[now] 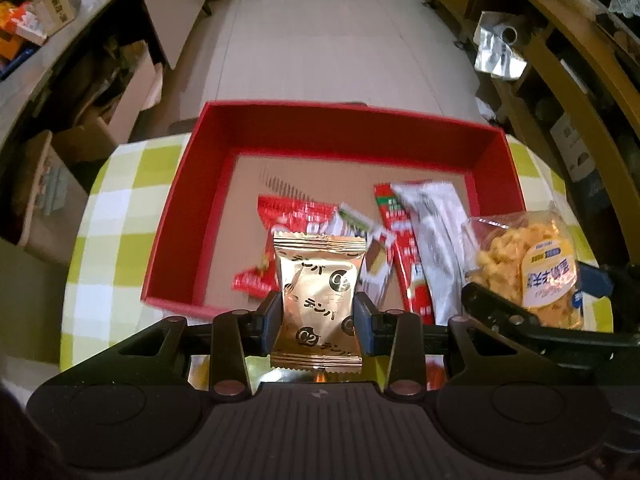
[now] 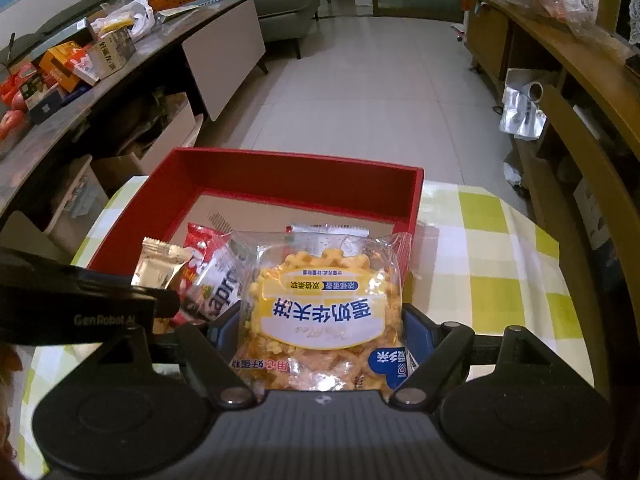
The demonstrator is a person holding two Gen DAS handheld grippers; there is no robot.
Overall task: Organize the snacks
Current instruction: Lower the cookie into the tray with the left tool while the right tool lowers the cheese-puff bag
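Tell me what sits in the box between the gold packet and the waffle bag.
In the left wrist view, red sachets and a silver packet lie inside the red box, between the gold packet and waffle bag.

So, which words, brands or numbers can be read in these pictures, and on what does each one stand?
"C2": gold packet held in the left claw.
"GenRobot AI": black body of the left claw.
"apro", cut off: red and white packet in the red box.
Waffle bag in the right claw: Chinese label, upside down; small print too small.
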